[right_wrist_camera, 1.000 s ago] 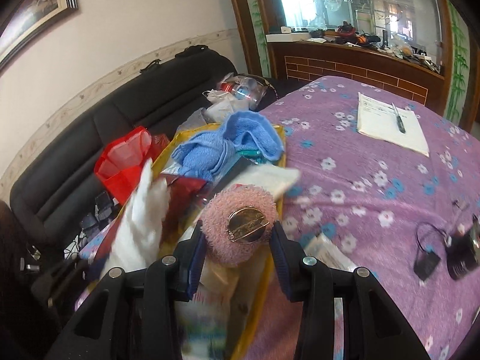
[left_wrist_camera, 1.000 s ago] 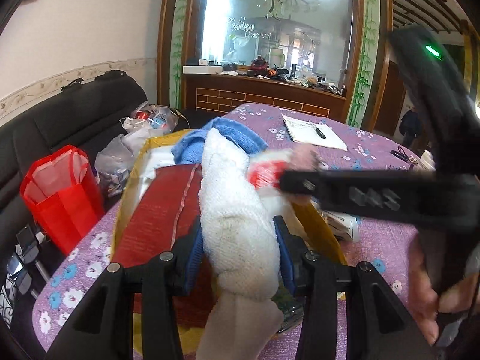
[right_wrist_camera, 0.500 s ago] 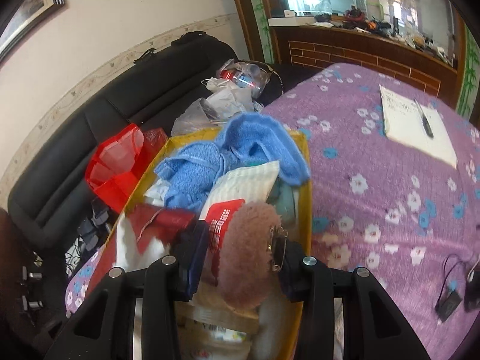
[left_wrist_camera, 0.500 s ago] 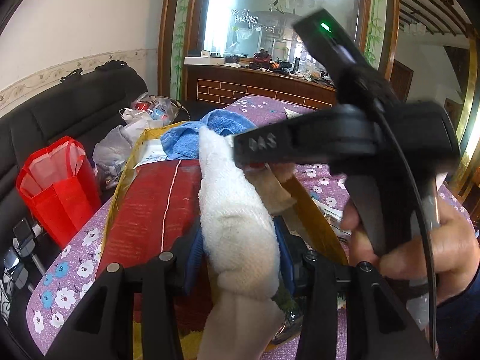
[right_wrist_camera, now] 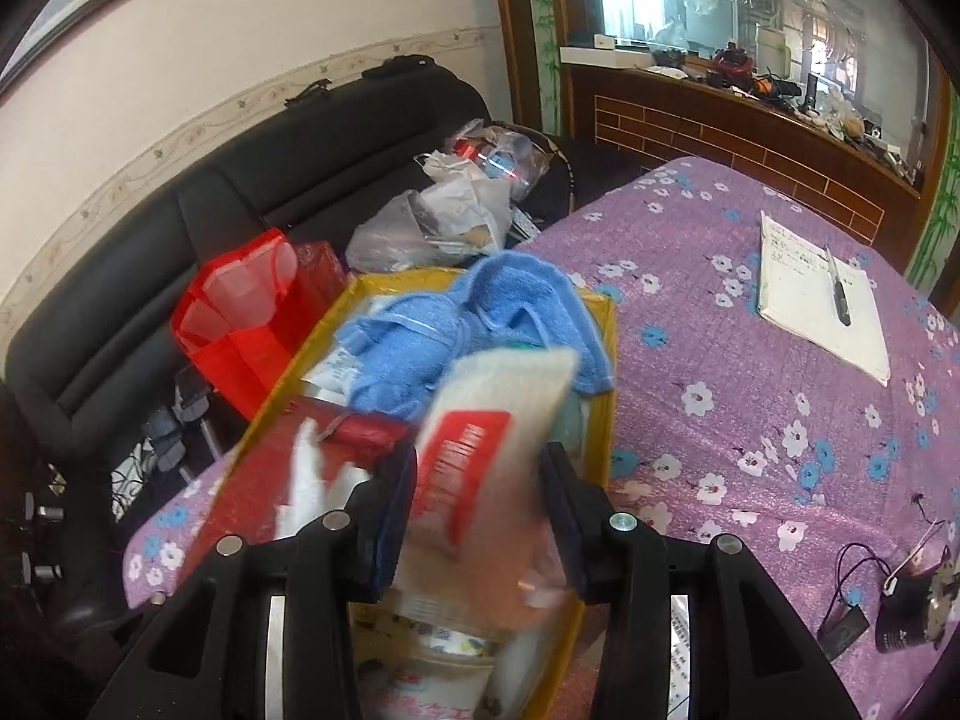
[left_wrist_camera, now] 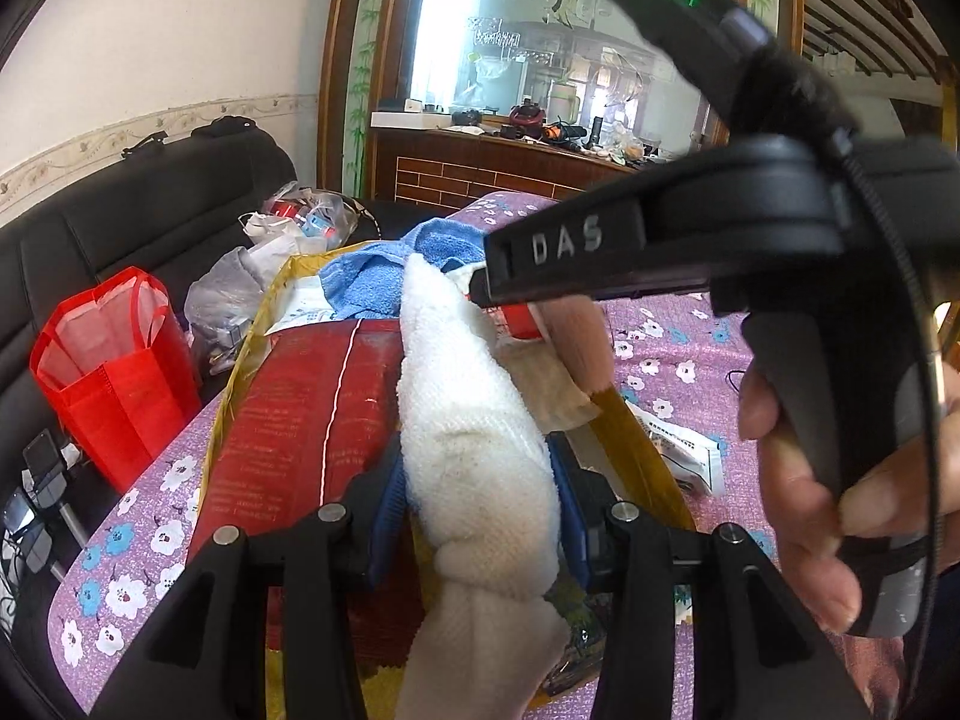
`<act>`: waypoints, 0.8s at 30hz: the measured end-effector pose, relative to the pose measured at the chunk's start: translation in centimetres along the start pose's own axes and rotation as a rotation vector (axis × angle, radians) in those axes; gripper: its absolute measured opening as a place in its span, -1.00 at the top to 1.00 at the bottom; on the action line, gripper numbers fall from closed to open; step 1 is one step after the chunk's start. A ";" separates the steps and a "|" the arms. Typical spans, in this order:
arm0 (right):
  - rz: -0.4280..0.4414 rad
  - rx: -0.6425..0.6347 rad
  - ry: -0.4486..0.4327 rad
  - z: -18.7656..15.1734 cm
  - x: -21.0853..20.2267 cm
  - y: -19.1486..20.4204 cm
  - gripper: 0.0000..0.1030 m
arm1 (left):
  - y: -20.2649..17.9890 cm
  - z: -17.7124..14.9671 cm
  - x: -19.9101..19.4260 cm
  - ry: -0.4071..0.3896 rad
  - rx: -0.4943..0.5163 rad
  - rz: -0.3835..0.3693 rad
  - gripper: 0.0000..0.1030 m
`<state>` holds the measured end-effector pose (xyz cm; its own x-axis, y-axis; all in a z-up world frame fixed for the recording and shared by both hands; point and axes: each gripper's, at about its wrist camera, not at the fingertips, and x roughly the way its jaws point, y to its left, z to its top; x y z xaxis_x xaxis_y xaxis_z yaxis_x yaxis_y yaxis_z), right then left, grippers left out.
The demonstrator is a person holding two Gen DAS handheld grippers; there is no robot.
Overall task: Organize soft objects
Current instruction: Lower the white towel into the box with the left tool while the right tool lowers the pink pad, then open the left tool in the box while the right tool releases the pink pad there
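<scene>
The left gripper point(left_wrist_camera: 477, 516) has its blue-padded fingers point(left_wrist_camera: 384, 510) pinching a rolled white towel point(left_wrist_camera: 474, 450) at the lower middle of the left wrist view; the towel bulges between the pads, its knotted end hangs below them and its far end reaches up toward the frame's centre. Under it lies a dark red box lid point(left_wrist_camera: 300, 420) inside a yellow cardboard box point(left_wrist_camera: 252, 348). At the far end of the box sits a crumpled blue towel point(left_wrist_camera: 372, 282).

The right gripper point(right_wrist_camera: 477, 516) crosses the right half of the left wrist view, held by a hand point(left_wrist_camera: 840, 498) at the right edge. In its own view the fingers point(right_wrist_camera: 393, 510) stand either side of a blurred pale packet with a red label point(right_wrist_camera: 480, 456); the jaws have just been opening slightly, and a pink fluffy thing point(right_wrist_camera: 540, 588) shows low beside the right pad. The blur hides whether the pads press on anything. In the left wrist view a pink fluffy mass point(left_wrist_camera: 579, 348) hangs below that gripper's fingers, over the box's right wall.

The box stands on a bench covered by a purple flowered cloth point(right_wrist_camera: 750, 420). Toward the upper right of the right wrist view a notepad point(right_wrist_camera: 822, 300) with a pen point(right_wrist_camera: 837, 285) lies on the cloth. Left of the box, a red bag point(left_wrist_camera: 114, 372) stands before a black sofa point(right_wrist_camera: 240, 192), with clear plastic bags point(right_wrist_camera: 456, 204) piled on the seat.
</scene>
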<state>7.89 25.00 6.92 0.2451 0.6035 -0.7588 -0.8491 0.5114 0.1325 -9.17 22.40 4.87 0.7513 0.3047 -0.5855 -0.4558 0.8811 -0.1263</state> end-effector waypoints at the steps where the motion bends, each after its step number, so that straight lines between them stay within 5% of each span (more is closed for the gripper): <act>1: 0.009 -0.001 -0.003 0.1 -0.2 0.3 0.08 | -0.1 -0.1 -0.1 -0.001 0.001 0.001 0.15; 11: 0.209 0.109 0.059 -0.5 0.4 0.6 0.08 | -0.2 -0.2 -0.1 -0.002 0.002 0.000 0.08; 17: 0.372 0.173 0.123 -1.2 0.6 0.0 0.07 | -0.5 -0.2 -0.2 -0.009 0.008 -0.002 -0.26; 24: 0.367 0.167 0.046 -1.4 -2.6 -0.8 0.06 | -0.6 -0.2 -0.5 -0.016 0.012 -0.005 -0.40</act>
<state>7.26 22.14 7.92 -0.0842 0.7385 -0.6690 -0.7875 0.3621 0.4988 -9.39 21.64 5.06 0.7613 0.3062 -0.5716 -0.4465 0.8868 -0.1196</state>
